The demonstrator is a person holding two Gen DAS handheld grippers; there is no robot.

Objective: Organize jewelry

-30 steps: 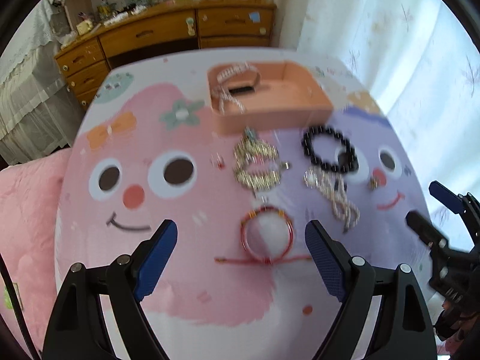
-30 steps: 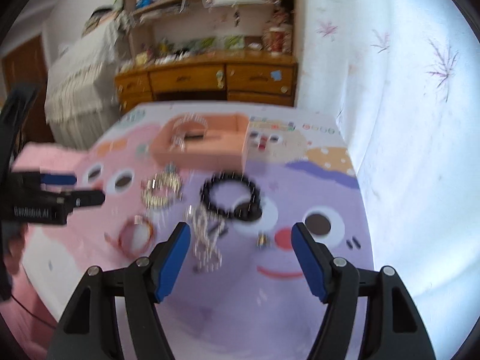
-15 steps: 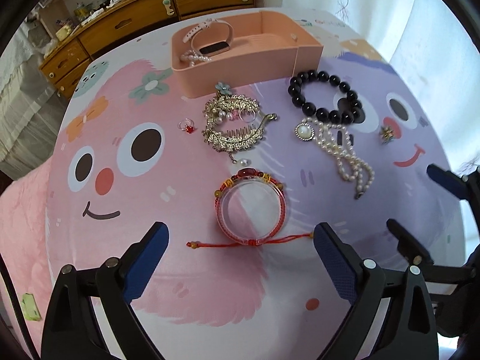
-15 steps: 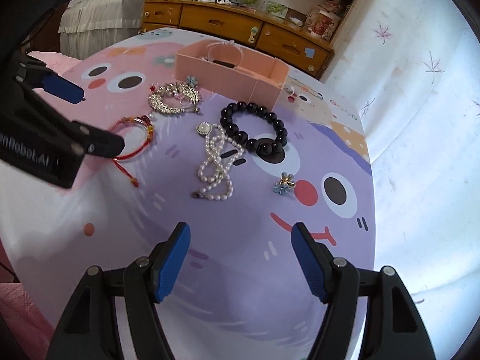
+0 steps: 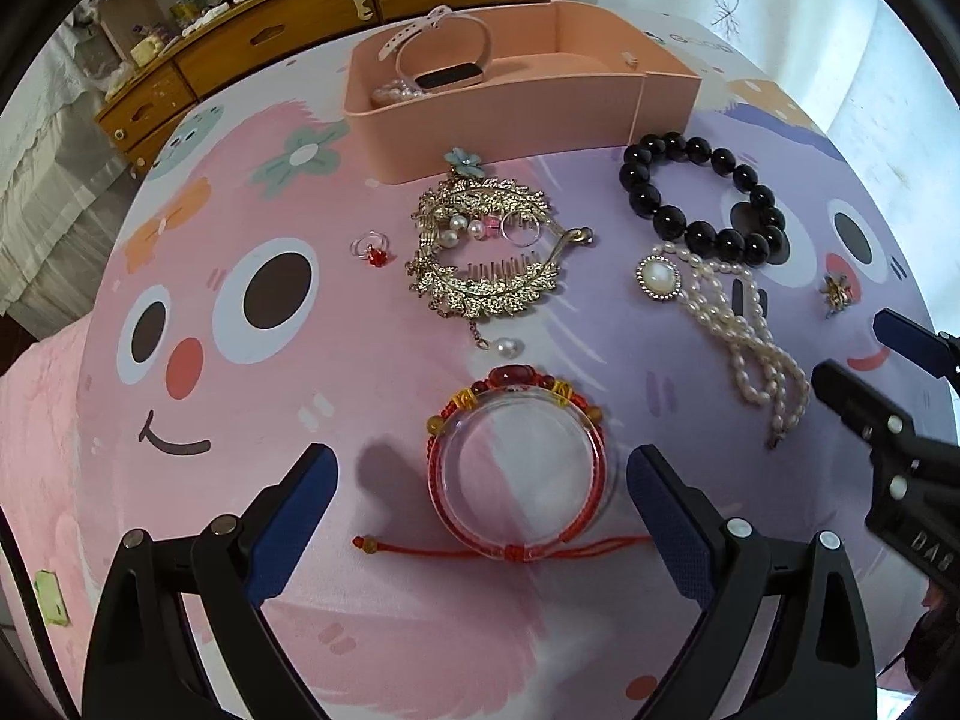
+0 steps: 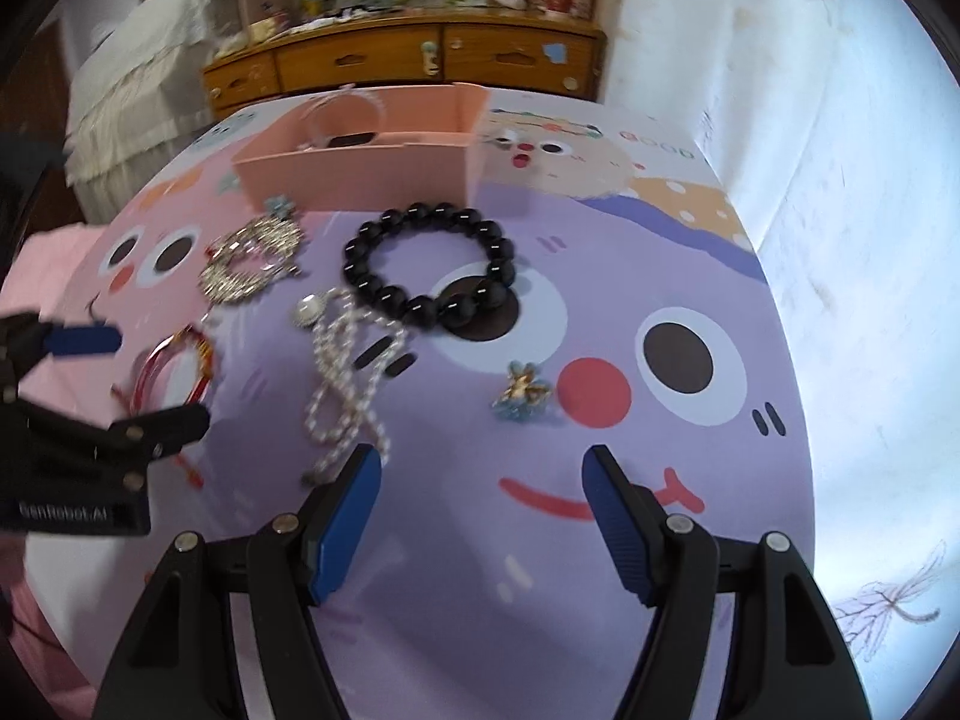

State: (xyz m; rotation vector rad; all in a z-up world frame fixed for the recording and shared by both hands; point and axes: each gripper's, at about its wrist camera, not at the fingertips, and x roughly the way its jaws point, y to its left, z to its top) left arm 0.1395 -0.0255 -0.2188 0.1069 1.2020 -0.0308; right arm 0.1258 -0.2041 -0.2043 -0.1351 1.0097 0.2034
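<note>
A red cord bracelet (image 5: 519, 474) on a clear ring lies between the open fingers of my left gripper (image 5: 483, 516). Beyond it lie a gold hair comb (image 5: 486, 252), a small red ring (image 5: 372, 251), a pearl necklace (image 5: 729, 324), a black bead bracelet (image 5: 702, 198) and a small flower earring (image 5: 836, 292). A pink box (image 5: 510, 114) at the back holds a pink watch (image 5: 447, 60). My right gripper (image 6: 483, 516) is open and empty, low over the mat, with the flower earring (image 6: 521, 399) just ahead and the pearl necklace (image 6: 342, 378) by its left finger.
All lies on a cartoon-face mat (image 5: 240, 360) over a round table. A wooden dresser (image 5: 288, 42) stands behind, a white curtain (image 6: 810, 120) to the right. The right gripper's body (image 5: 900, 456) shows at the right edge of the left wrist view.
My left gripper has come down and closer, so the red bracelet now sits between its fingers. My right gripper has moved forward toward the flower earring and pearls.
</note>
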